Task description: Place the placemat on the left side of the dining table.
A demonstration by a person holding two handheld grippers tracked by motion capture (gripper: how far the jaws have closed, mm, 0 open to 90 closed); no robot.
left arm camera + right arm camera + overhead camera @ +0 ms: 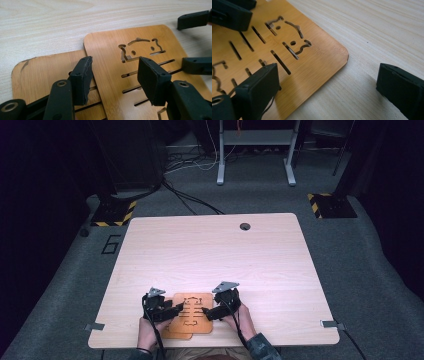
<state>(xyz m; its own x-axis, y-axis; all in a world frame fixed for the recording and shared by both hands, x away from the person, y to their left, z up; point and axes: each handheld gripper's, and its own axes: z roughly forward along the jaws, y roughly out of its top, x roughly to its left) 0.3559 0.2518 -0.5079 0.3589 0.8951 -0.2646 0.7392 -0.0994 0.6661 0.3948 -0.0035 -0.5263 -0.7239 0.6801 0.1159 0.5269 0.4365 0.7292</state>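
Low in the frame, the left gripper [176,309] and right gripper [206,310] hover jaws apart over two overlapping cut-out wooden boards [192,312] on the table [210,245]

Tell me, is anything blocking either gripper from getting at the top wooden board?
Nothing visible is. The left gripper and right gripper hang open at the top board, one on each side. The only other thing nearby is a second board lying partly under it on the left, on the table.
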